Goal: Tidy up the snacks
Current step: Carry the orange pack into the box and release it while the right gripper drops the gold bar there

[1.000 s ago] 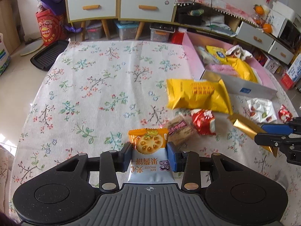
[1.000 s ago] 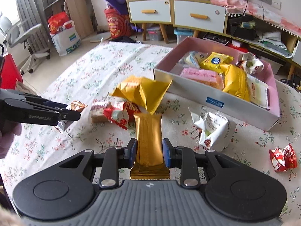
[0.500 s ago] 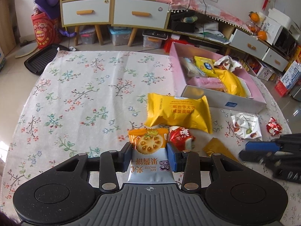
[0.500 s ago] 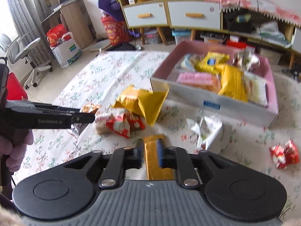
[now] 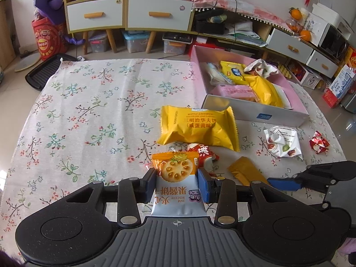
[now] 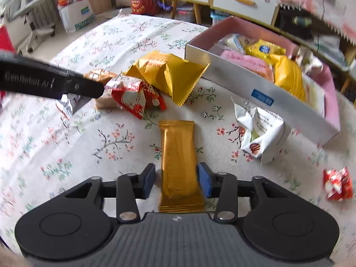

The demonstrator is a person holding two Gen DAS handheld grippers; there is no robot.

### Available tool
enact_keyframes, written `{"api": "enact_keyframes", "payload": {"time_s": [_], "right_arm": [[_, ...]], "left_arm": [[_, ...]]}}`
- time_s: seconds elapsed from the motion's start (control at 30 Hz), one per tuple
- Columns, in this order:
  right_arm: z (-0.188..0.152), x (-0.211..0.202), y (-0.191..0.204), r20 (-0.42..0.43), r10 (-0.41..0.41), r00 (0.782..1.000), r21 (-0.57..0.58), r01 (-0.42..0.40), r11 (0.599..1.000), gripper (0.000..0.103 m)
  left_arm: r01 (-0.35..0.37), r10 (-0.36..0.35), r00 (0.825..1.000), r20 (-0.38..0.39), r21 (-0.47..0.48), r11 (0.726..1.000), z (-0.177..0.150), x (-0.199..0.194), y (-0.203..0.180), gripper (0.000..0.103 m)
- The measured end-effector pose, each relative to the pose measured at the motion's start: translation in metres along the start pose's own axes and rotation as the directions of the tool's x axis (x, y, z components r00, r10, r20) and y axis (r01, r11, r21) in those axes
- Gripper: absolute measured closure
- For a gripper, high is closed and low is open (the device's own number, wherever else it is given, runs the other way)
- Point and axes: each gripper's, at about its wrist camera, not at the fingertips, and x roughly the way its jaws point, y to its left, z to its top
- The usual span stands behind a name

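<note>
Left gripper (image 5: 176,183) angled steeply down over the floral tablecloth (image 5: 89,115), both blue pads pinching the white-and-orange jam biscuit packet (image 5: 175,184) by its sides; packet is upright in the grip, orange printed end pointing away from the camera, clear of the cloth.

Right gripper (image 6: 176,181) also tilted steeply down, low over the cloth. Its jaws have just been opening: narrow gaps show on both sides of the flat gold foil bar wrapper (image 6: 179,162), which lies on the cloth between the pads, pointing straight ahead. Pads do not press on it. In the left wrist view the same bar sits just in front of the right gripper's blue fingertip.

Surroundings, right wrist view: beyond the gold bar, a crumpled red-and-white snack pouch (image 6: 138,99) overlaps a clear-wrapped brown cracker pack (image 6: 104,99), and behind them lies a large yellow crinkled waffle bag (image 6: 169,73). The left gripper's black arm crosses in from the left edge, above that cluster. To the right of the bar, a crumpled white nut-mix packet (image 6: 260,133); further right, a small red twisted candy wrapper (image 6: 337,183), well apart.

Pink-lined rectangular cardboard box (image 6: 255,89) stands behind the white packet, already holding yellow, pink and pale packets. The yellow waffle bag lies just beside its near corner.

Beyond the table: white-drawer cabinets and floor clutter. Right wrist view slightly blurred.
</note>
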Motion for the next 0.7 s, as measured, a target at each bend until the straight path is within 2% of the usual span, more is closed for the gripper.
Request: {"api": "enact_keyframes", "payload": {"time_s": [0.07, 0.23, 0.4, 0.57, 0.7], "right_arm": [[0.001, -0.002, 0.002, 0.003, 0.01, 1.0, 0.004, -0.01, 1.0, 0.077], [0.004, -0.011, -0.004, 0.014, 0.034, 0.999, 0.06, -0.035, 0.998, 0.077], [0.015, -0.032, -0.017, 0.089, 0.088, 0.992, 0.147, -0.1, 0.984, 0.077], [0.023, -0.055, -0.039, 0.176, 0.06, 0.982, 0.214, -0.098, 0.972, 0.077], [0.026, -0.061, -0.066, 0.206, 0.004, 0.979, 0.313, -0.069, 0.947, 0.077]], "left_arm": [[0.001, -0.001, 1.0, 0.003, 0.002, 1.0, 0.0, -0.001, -0.002, 0.066], [0.007, -0.007, 1.0, 0.02, 0.0, 1.0, 0.003, -0.007, -0.005, 0.066], [0.003, -0.003, 0.999, 0.043, -0.005, 1.0, 0.008, -0.013, -0.005, 0.066], [0.003, -0.003, 0.998, 0.063, 0.0, 1.0, 0.016, -0.012, -0.011, 0.066], [0.015, -0.015, 0.998, 0.064, -0.002, 1.0, 0.03, -0.001, -0.023, 0.066]]}}
